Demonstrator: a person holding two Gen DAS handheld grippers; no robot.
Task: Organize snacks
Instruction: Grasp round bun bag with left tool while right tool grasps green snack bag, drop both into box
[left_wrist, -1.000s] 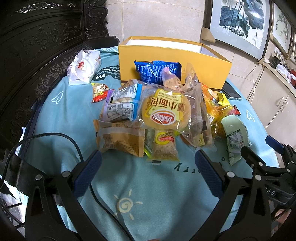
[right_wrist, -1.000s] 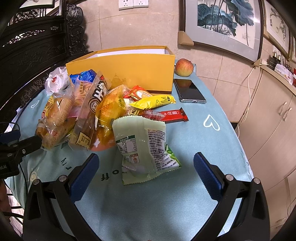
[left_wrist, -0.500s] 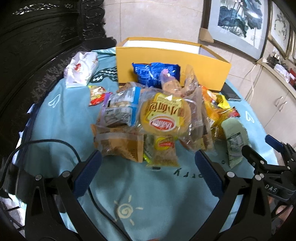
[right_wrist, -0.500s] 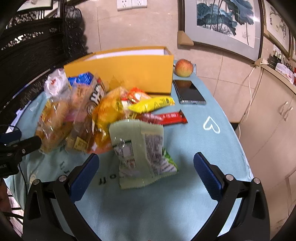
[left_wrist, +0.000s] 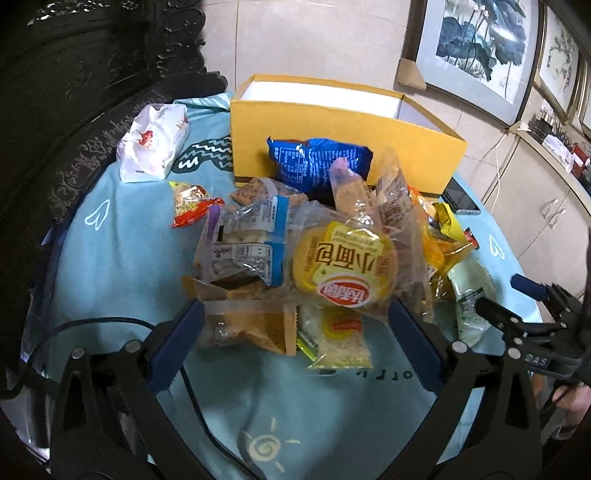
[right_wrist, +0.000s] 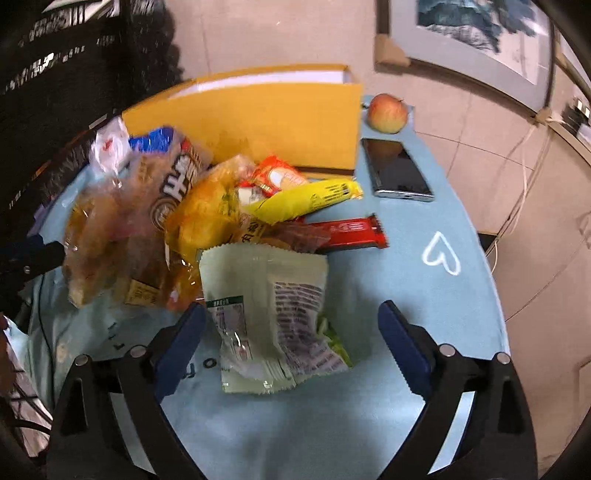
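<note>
Both claws moved in on the pile: right gripper (right_wrist: 291, 328), jaws wide but just been closing, straddles green pouch (right_wrist: 269, 314) at frame centre, unpinched; left gripper (left_wrist: 295, 332) wide, empty. Pick nxt, we reckon.

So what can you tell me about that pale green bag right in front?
The pale green bag is a flat, crinkly plastic snack pouch with a zigzag top edge. It shows a white label with a green stripe and a block of dark small print; brighter green peeks out at its lower right corner. It lies sealed on the blue tablecloth, its top edge against the snack pile. The right tongs stand open around it, and their pads do not seem to press it.
</note>
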